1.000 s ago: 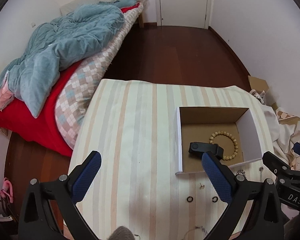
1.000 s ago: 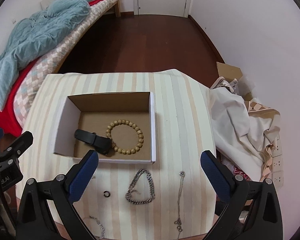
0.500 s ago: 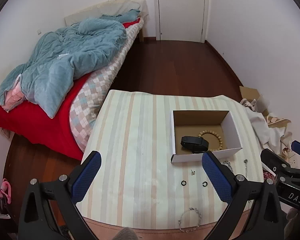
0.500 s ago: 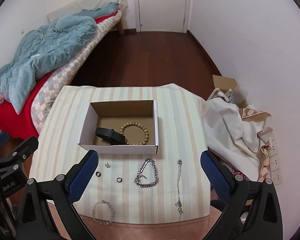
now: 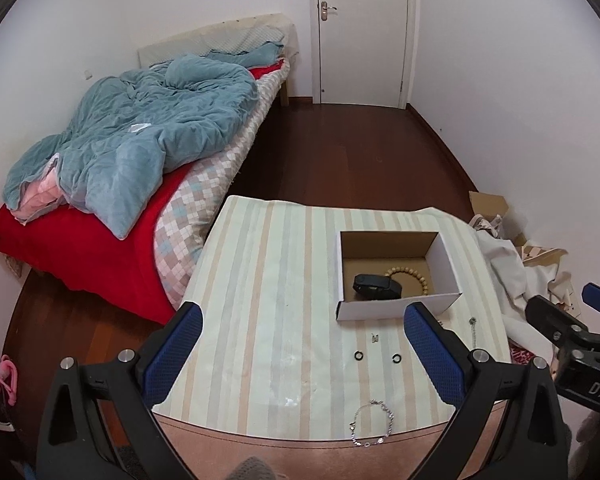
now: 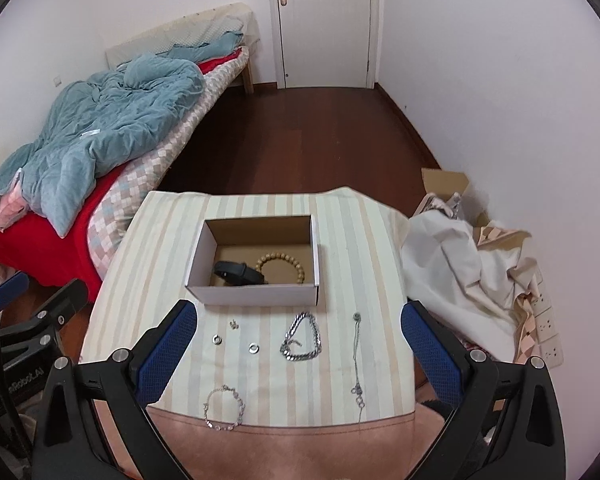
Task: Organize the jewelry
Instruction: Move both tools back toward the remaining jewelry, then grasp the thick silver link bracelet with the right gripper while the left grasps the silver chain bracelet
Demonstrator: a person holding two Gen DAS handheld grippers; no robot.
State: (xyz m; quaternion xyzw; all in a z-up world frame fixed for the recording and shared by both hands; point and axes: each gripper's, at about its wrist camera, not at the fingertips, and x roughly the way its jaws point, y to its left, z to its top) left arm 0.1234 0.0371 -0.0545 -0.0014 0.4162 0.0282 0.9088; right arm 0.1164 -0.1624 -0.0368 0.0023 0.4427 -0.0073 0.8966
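An open cardboard box (image 6: 256, 294) (image 5: 444, 268) stands on the striped table and holds a black band (image 6: 238, 272) (image 5: 376, 285) and a wooden bead bracelet (image 6: 281, 265) (image 5: 410, 276). In front of it lie two small rings (image 6: 217, 339) (image 6: 253, 347), an earring (image 6: 233, 324), a thick silver chain (image 6: 302, 338), a thin necklace (image 6: 357, 354) and a thin bracelet (image 6: 224, 408) (image 5: 372, 424). My left gripper (image 5: 300, 354) and right gripper (image 6: 298, 354) are both open and empty, held high and back from the table's near edge.
A bed (image 6: 80, 152) with a blue quilt stands at the left. Crumpled white cloth (image 6: 460, 264) and a cardboard box (image 6: 444, 182) lie at the right by the wall. Dark wood floor (image 6: 300, 140) leads to a white door (image 6: 324, 20).
Both grippers have pulled up and back from the table, so the box and the jewelry look smaller and farther away. Nothing was taken hold of.
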